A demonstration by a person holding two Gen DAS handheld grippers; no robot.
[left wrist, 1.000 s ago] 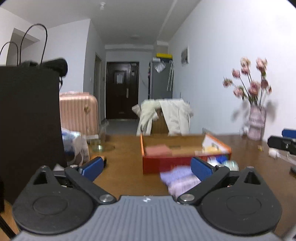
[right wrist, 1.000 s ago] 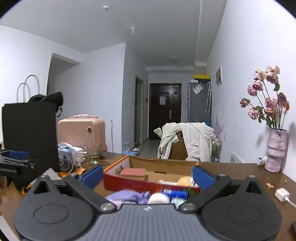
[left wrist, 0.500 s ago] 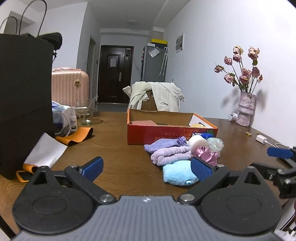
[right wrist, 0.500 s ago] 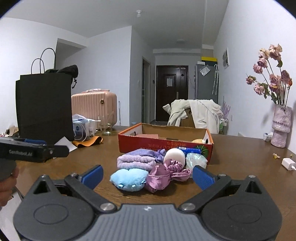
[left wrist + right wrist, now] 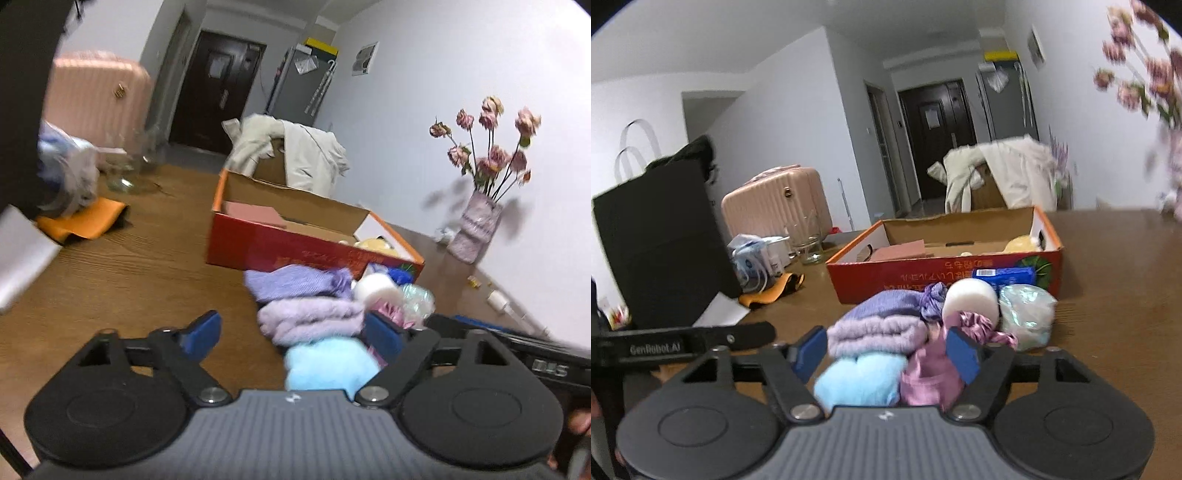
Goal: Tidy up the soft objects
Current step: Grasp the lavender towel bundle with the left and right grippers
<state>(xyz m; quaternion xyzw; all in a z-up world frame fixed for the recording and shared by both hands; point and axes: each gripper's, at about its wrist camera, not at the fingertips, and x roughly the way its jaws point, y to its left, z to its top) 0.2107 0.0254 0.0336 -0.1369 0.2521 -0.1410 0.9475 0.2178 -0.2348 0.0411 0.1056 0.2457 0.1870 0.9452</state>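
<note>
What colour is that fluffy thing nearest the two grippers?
Light blue; the fluffy thing shows best in the right wrist view.

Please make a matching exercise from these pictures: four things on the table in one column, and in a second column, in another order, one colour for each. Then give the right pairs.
Things:
1. Cardboard box
2. Fluffy item nearest the right gripper
3. Folded cloth beside the black bag
4. Round sponge-like ball

Colours:
A. Orange
B. White
C. Red outside
D. Light blue

Right pairs: 1-C, 2-D, 3-A, 4-B

The fluffy item lies at the front of the pile, before the box.
</note>
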